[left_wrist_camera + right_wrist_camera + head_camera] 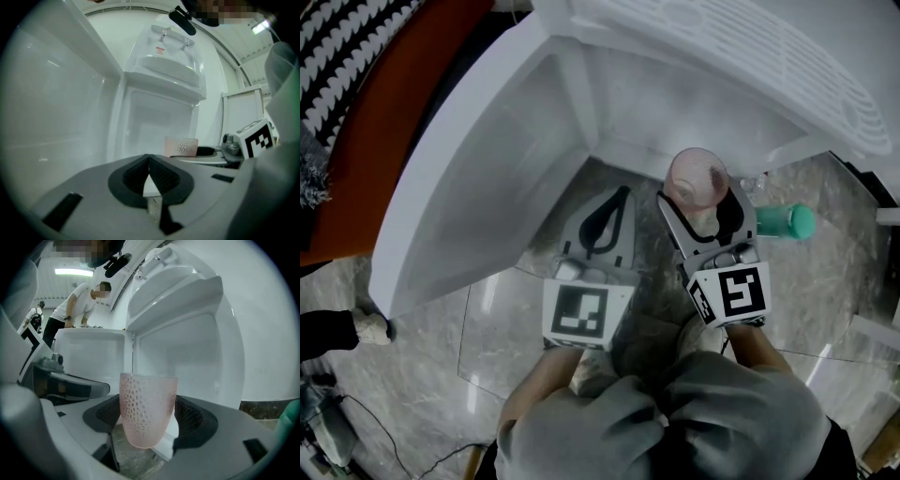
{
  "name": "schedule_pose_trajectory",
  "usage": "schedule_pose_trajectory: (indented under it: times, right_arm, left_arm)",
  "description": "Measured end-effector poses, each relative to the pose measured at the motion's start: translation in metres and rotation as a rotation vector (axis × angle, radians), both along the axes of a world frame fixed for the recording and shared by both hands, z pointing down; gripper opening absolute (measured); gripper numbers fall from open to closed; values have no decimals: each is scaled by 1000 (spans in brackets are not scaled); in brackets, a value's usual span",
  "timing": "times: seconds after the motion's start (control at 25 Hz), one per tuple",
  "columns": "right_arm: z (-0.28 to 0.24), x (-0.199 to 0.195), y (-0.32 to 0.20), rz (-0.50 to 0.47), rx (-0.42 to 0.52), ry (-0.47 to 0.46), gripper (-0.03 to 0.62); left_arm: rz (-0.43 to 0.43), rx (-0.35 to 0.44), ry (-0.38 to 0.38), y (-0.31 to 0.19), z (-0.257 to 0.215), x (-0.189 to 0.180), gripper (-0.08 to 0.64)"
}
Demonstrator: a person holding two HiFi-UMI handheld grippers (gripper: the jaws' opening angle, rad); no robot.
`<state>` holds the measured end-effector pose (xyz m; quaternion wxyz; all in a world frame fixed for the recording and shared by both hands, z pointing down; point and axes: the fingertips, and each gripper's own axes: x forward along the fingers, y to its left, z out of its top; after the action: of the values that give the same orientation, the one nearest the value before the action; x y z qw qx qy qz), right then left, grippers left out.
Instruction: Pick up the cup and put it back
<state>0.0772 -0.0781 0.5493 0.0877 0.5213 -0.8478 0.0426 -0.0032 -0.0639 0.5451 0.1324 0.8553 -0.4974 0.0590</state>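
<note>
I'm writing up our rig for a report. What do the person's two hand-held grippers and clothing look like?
The left hand-held gripper and the right hand-held gripper both have smooth grey bodies, with black ribbed pads lining the jaws. Each carries a white cube printed with black square markers. The person wears a grey top.

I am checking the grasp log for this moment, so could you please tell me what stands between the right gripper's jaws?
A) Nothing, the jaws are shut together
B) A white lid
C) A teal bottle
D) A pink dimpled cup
D: the right gripper view shows the pink dimpled cup standing upright between the jaws of the right gripper, whose pads meet it on both sides.
</note>
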Motion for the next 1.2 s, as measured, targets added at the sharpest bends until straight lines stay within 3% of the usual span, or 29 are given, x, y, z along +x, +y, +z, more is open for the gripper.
schedule_pose_trajectory:
  times: [0.76, 1.04, 1.2]
  right_arm:
    - [-3, -10, 4, -46, -23, 19, 365]
    - [-26, -12, 6, -59, -38, -11, 364]
    - [-47, -26, 14, -117, -60, -16, 364]
  left_arm:
    - [19, 9, -28, -2, 10, -3, 14]
    - [-48, -1, -24, -5, -11, -16, 14]
    - [-56, -3, -36, -1, -30, -20, 14]
